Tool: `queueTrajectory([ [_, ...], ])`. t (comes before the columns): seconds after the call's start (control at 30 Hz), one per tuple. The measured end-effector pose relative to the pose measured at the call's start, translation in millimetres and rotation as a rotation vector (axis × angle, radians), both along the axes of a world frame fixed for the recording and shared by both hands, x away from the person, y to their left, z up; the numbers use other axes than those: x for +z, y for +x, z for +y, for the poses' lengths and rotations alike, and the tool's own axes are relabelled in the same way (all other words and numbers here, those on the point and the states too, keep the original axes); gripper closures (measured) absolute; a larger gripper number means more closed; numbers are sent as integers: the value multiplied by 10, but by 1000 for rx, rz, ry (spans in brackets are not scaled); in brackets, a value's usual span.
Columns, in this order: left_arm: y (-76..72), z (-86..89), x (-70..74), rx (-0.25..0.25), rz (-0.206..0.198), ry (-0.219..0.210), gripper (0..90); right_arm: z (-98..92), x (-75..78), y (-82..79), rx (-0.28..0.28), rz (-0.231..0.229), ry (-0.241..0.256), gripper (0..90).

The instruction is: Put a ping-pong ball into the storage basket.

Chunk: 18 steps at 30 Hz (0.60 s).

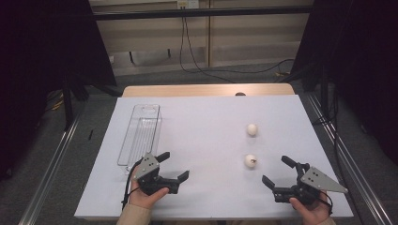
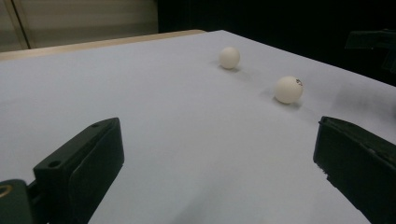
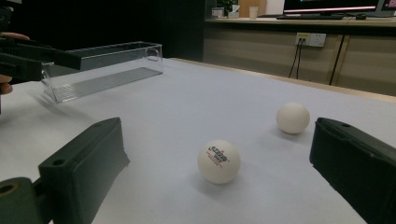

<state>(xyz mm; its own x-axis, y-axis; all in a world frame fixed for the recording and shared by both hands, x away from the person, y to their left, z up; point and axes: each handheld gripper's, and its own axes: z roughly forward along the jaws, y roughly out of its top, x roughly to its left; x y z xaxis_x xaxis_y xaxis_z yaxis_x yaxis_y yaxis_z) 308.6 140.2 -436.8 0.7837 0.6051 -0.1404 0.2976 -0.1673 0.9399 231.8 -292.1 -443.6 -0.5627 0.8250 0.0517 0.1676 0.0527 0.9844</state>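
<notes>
2 white balls lie on the white desk (image 1: 197, 140), right of its middle, one behind the other and apart. The near ball (image 1: 250, 161) carries a small printed mark; in the right gripper view that near ball (image 3: 218, 161) shows red and dark lettering on its front. The far ball (image 1: 252, 129) is plain, and it sits a little beyond and to the side of the near one.

The right gripper (image 1: 279, 172) is the closer of the 2 grippers to the balls. It rests low over the desk's front right part, held in 1 hand, and its jaws stand wide apart with nothing between them. The near ball lies just ahead of their opening, untouched.

The left gripper (image 1: 175, 166) is held over the front left part of the desk, well apart from both balls. Its jaws are also spread wide and hold nothing. From its own camera the near ball (image 2: 288, 89) and the far ball (image 2: 229, 57) show ahead toward the right.

1 clear plastic tray (image 1: 141, 133), long and narrow, lies on the desk's left side, its near end just beside the left gripper.
</notes>
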Motion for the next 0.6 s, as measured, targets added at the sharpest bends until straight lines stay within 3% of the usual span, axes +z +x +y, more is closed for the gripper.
queueTrajectory([
  [0.6,47,-140,-32,-16,25,24,19,5,0,3,2,-1,-1,28],
])
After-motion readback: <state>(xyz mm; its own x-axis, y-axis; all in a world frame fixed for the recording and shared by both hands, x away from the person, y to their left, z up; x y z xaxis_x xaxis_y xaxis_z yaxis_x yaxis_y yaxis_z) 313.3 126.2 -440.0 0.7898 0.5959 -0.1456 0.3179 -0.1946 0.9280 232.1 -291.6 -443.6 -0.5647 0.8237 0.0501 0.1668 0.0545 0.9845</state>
